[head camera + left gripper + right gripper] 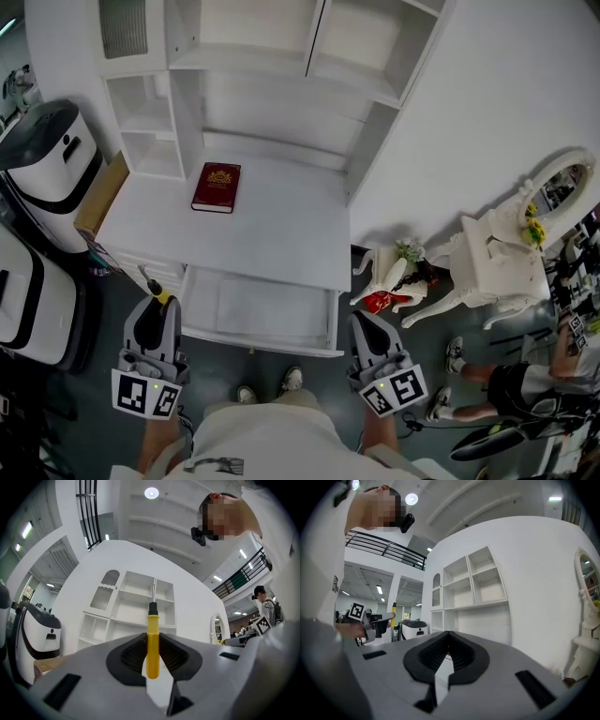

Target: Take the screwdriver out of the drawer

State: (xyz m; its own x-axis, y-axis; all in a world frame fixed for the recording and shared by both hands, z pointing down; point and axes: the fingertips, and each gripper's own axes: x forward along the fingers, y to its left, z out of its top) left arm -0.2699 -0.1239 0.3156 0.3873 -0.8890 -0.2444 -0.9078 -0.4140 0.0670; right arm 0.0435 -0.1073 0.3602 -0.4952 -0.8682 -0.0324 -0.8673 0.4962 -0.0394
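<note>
In the left gripper view, the screwdriver (153, 644) stands upright with its yellow handle between the pads and its metal shaft pointing up; my left gripper (153, 660) is shut on it. From the head view, that left gripper (157, 306) hovers left of the open white drawer (258, 311), the screwdriver (159, 294) sticking out forward. My right gripper (362, 324) sits just past the drawer's right end. Its jaws meet at the tips with nothing between them in the right gripper view (447, 633). The drawer's inside looks bare.
A red book (217, 187) lies on the white desk (281, 220) under the shelf unit (281, 56). White machines (47, 169) stand at the left. A small white dressing table (492, 258) with a mirror and a seated person (525, 375) are at the right.
</note>
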